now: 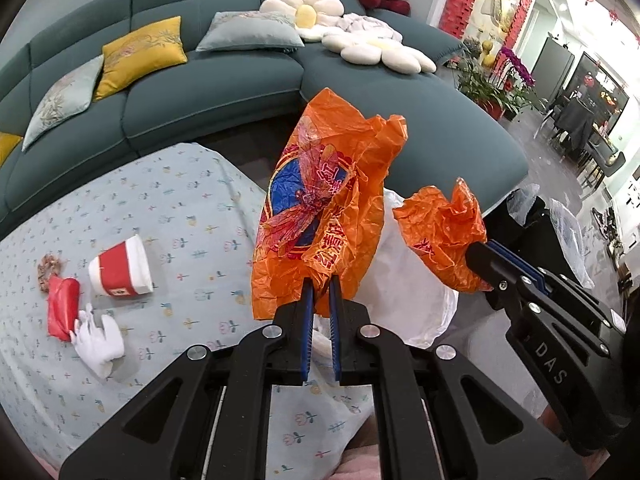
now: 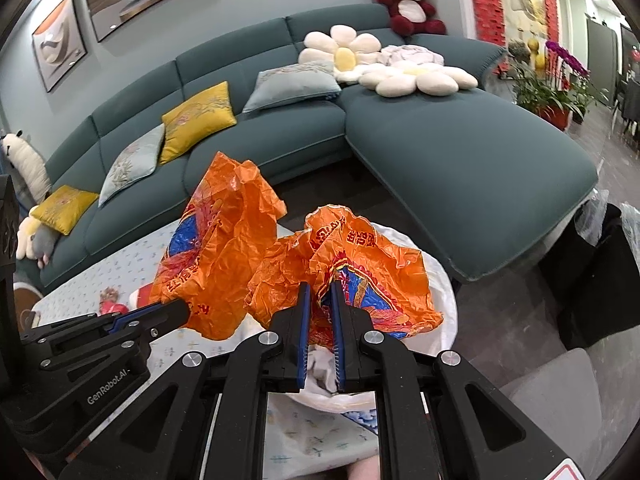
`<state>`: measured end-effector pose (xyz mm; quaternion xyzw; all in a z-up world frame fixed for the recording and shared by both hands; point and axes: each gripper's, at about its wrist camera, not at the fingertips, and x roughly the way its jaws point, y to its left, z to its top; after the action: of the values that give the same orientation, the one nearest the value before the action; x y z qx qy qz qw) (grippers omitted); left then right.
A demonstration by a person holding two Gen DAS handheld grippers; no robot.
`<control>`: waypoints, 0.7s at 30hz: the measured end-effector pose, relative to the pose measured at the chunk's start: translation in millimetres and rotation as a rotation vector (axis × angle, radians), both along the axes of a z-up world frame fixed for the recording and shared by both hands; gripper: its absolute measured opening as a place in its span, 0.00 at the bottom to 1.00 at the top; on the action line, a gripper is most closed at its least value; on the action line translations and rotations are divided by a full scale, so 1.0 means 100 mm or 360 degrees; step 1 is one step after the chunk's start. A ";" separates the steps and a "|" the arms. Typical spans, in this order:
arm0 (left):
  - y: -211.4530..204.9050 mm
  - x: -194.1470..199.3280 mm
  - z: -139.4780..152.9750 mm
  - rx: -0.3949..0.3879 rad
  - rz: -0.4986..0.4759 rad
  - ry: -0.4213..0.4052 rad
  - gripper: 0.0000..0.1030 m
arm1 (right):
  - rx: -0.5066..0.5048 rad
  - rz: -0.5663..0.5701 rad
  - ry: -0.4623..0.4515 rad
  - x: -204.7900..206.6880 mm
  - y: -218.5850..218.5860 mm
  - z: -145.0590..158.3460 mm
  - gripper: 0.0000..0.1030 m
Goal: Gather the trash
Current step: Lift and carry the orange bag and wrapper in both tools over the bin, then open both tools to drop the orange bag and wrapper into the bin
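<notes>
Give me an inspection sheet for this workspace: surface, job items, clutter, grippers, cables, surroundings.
Surface: table under a floral cloth.
Job's things: orange plastic bag, held up over a white bag at the table's edge; red-and-white paper cup on its side; red wrapper; crumpled white tissue.
Clutter: small brown ring-shaped item beside the wrapper.
Grippers: left gripper shut on the orange bag; right gripper shut on another part of it.
Cables: nothing seen.
Surroundings: teal sofa with cushions, plush bear, potted flowers.
</notes>
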<state>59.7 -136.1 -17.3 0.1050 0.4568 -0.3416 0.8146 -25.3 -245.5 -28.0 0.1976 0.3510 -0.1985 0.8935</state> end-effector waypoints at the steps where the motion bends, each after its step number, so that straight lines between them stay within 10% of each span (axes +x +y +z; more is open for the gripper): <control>1: -0.02 0.00 -0.02 0.0004 -0.0005 0.0005 0.07 | 0.0002 -0.0005 0.0003 -0.01 -0.02 -0.01 0.09; 13: -0.25 0.06 -0.14 0.0015 -0.0045 0.0039 0.11 | 0.0024 -0.0025 0.0043 0.09 -0.15 -0.15 0.10; 15: -0.26 0.07 -0.15 0.0027 -0.0035 0.0021 0.32 | 0.0032 -0.0032 0.0051 0.11 -0.17 -0.17 0.15; 21: -0.22 0.12 -0.17 0.0010 0.0001 0.0045 0.36 | 0.0041 -0.0044 0.0060 0.15 -0.18 -0.21 0.18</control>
<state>71.5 -158.0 -34.3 0.1026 0.4694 -0.3413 0.8079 -10.0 -263.1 -48.8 0.2103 0.3677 -0.2101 0.8811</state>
